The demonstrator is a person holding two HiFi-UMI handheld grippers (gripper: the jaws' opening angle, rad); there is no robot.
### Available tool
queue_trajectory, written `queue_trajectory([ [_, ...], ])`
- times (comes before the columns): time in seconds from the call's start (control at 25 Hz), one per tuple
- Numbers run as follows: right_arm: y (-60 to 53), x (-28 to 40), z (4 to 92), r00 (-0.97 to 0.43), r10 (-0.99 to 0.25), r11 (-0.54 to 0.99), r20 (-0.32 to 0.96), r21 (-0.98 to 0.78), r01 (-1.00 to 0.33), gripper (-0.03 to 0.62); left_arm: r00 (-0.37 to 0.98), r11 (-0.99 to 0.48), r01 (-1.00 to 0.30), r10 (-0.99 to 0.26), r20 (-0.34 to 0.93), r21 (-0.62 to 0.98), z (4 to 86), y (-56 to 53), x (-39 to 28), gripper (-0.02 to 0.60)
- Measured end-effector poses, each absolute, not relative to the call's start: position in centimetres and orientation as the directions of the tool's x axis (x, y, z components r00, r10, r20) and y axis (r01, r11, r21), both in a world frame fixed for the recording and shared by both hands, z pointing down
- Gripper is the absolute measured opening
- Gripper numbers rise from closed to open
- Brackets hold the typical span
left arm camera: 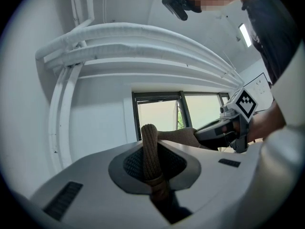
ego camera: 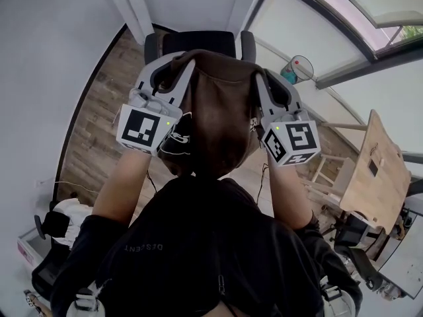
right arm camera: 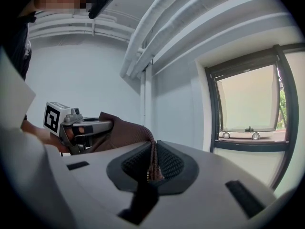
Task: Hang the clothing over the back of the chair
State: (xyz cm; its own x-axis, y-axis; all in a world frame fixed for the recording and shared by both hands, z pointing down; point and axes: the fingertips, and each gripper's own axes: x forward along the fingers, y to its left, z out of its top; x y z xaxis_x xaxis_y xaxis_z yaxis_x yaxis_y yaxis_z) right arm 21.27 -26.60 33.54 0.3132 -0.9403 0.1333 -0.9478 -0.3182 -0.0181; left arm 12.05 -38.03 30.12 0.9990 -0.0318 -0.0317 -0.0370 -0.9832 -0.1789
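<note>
A brown knitted garment (ego camera: 218,111) hangs stretched between my two grippers, just above and in front of the black office chair (ego camera: 198,43). My left gripper (ego camera: 185,63) is shut on the garment's left top edge. In the left gripper view a thick fold of brown knit (left arm camera: 150,149) is pinched between the pads of the left gripper (left arm camera: 152,163). My right gripper (ego camera: 260,78) is shut on the right top edge. In the right gripper view a thin brown hem (right arm camera: 153,162) is clamped in the right gripper (right arm camera: 153,168). The garment hides most of the chair's back.
The chair's two armrests (ego camera: 248,45) show on either side of the garment. A light wooden table (ego camera: 370,170) stands at the right, and a small round fan (ego camera: 297,67) sits by the window frame. A dark chair base (ego camera: 53,226) is at the lower left on the wood floor.
</note>
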Motion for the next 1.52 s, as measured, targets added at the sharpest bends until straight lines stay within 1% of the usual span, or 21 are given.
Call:
queue_trajectory([
  [0.68, -29.0, 23.7, 39.0, 0.362, -0.903, -0.383, 0.232, -0.053, -0.922, 0.051, 0.999, -0.993, 0.016, 0.01, 0.053, -0.119, 35.8, -40.6, 15.0, 0.049],
  [1.12, -29.9, 25.2, 43.7, 0.335, -0.88, -0.399, 0.338, -0.14, -0.906, 0.06, 0.989, -0.997, 0.019, 0.008, 0.151, -0.073, 40.1, -41.4, 16.8, 0.049],
  [1.52, -29.9, 25.9, 46.0, 0.309, -0.869, -0.403, 0.386, -0.191, -0.895, 0.081, 0.977, -0.998, 0.013, 0.0, 0.214, -0.06, 42.4, -41.6, 17.6, 0.055],
])
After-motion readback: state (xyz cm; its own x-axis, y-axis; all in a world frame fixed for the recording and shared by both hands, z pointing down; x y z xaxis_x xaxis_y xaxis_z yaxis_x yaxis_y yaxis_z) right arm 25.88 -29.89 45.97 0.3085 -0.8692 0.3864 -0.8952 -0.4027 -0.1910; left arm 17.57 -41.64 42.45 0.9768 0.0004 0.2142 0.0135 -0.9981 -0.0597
